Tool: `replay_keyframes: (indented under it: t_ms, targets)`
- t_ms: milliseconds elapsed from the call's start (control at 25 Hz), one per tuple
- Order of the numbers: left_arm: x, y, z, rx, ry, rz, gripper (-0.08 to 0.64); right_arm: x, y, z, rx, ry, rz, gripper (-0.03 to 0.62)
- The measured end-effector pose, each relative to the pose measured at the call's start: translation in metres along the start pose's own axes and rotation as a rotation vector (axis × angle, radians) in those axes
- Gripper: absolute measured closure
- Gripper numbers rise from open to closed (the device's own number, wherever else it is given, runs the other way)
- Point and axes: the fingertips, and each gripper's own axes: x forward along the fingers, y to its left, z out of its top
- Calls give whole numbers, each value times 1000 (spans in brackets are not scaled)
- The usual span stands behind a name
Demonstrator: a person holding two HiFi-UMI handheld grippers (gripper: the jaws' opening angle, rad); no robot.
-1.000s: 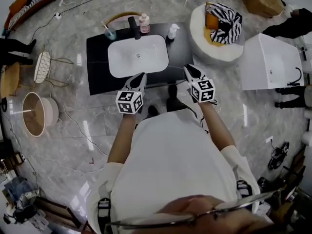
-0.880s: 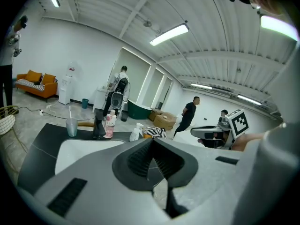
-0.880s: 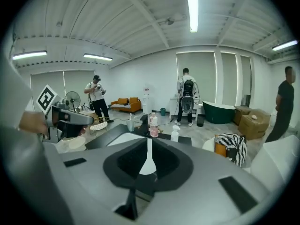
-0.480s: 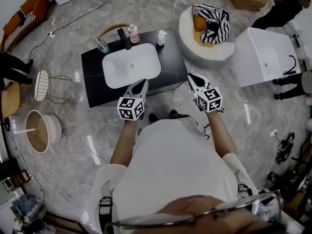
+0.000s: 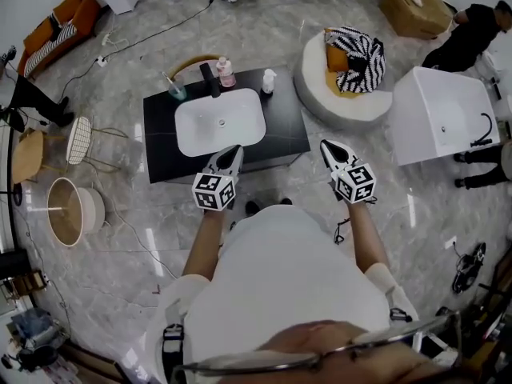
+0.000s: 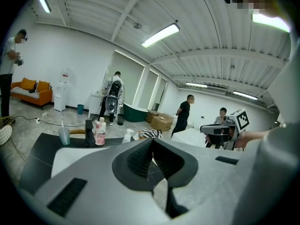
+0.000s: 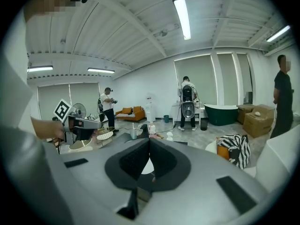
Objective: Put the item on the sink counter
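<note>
The black sink counter (image 5: 286,118) with its white basin (image 5: 220,122) stands in front of me. On its far edge are a black faucet (image 5: 210,78), a pink bottle (image 5: 226,72), a white pump bottle (image 5: 268,81) and a blue cup (image 5: 176,91). My left gripper (image 5: 233,150) hovers at the counter's near edge, shut and empty; its pads (image 6: 140,157) meet. My right gripper (image 5: 327,146) is over the floor, right of the counter, shut with nothing in it (image 7: 149,144).
A white round pouf (image 5: 320,86) holding a striped cushion (image 5: 358,48) sits right of the counter, with a white bathtub (image 5: 444,114) beyond. A wire stool (image 5: 78,118) and a round basket (image 5: 68,210) stand at the left. People stand around the room's edges.
The right gripper has drawn back from the counter's near right corner to over the floor at the right. The left gripper stays at the counter's near edge.
</note>
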Motion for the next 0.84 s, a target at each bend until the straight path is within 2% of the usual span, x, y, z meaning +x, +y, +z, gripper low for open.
replay_keyframes:
  t_ms: [560,840]
  targets:
    - [13,-14,5,-8,-19,70,555,-2,-30,-1,33,-12,50,586]
    - [22,-14,3,-19,-23,89,555,1,-47,-4,47,-10,50,586]
